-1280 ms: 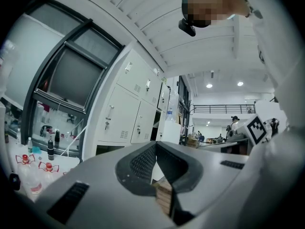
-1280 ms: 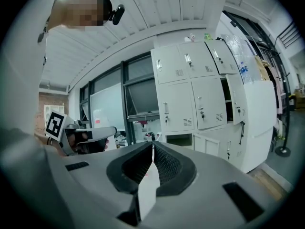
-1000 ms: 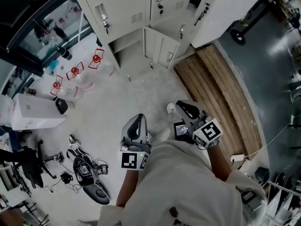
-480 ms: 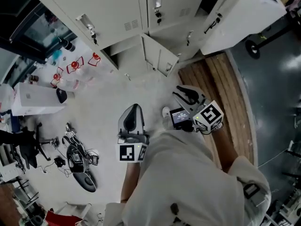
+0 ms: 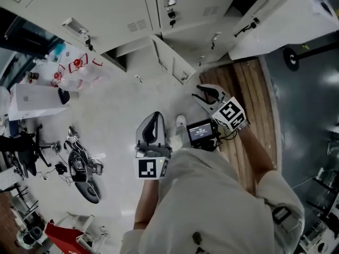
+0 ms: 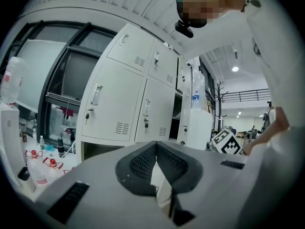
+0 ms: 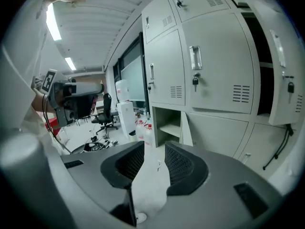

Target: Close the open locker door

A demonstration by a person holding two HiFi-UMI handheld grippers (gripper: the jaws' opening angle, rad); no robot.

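**R tool opening, low door not yet reached**

Both tools are hanging well apart from the lockers (image 5: 132,9), touching nothing. The L tool (image 5: 152,126) is sitting at 6 o'clock of head-view centre, jaws together and empty. The R tool (image 5: 207,95), at 2 o'clock, is opening its jaws, w/ only floor (image 5: 116,105) showing between them.

The low door (image 5: 172,61) is standing ajar at 12 o'clock, abt 11 o'clock from the R tool. It is swung out over the floor beside the planks (image 5: 249,99).

Doing it well, as I'm judging it:
- No grip is needed; a flat push on the outer face near the free edge should do.
- The push should be kept far from the hinge, so the swing stays easy.
- Pressure should be held till the door is lying flush w/ the frame.
- Jaws should be kept out of the closing gap.

Hard to tell:
- A big door (image 5: 280,20) at 1 o'clock is also hanging open, so I can't tell which one is meant.
- Hinge and latch of the low door are too small to read.
- The R tool view is showing that door nearly edge-on.
- The person's torso is covering the bottom of the head view.
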